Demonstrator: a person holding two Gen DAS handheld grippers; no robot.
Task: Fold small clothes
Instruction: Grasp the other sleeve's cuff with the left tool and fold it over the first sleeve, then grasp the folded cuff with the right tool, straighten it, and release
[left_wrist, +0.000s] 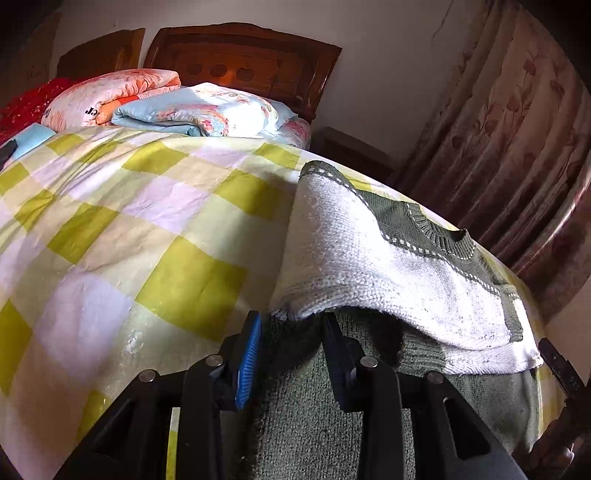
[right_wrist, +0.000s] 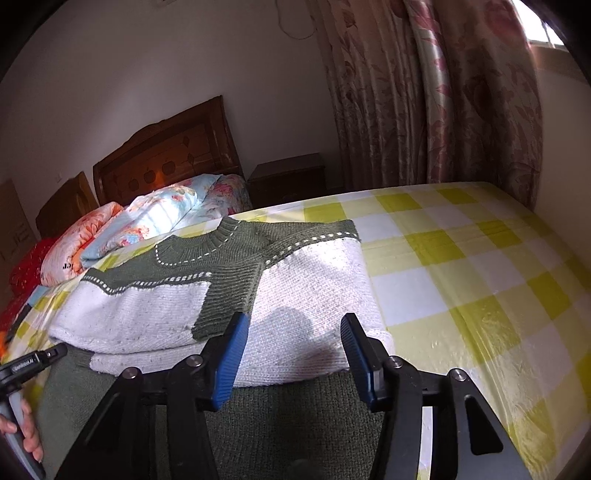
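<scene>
A small knitted sweater, white with a green yoke and green hem, lies on the bed with its sleeves folded in; it shows in the left wrist view (left_wrist: 388, 266) and the right wrist view (right_wrist: 303, 291). My left gripper (left_wrist: 291, 325) is open, low over the green hem at the sweater's left side, its fingertips at the edge of the folded white layer. My right gripper (right_wrist: 293, 330) is open over the white body just above the green hem, holding nothing. The left gripper's handle and a hand (right_wrist: 26, 406) show at the right wrist view's lower left.
The bed has a yellow, white and lilac checked sheet (left_wrist: 147, 236). Folded floral quilts (left_wrist: 177, 107) lie by the wooden headboard (left_wrist: 243, 62). A dark nightstand (right_wrist: 288, 177) and pink floral curtains (right_wrist: 436, 96) stand beyond the bed's far side.
</scene>
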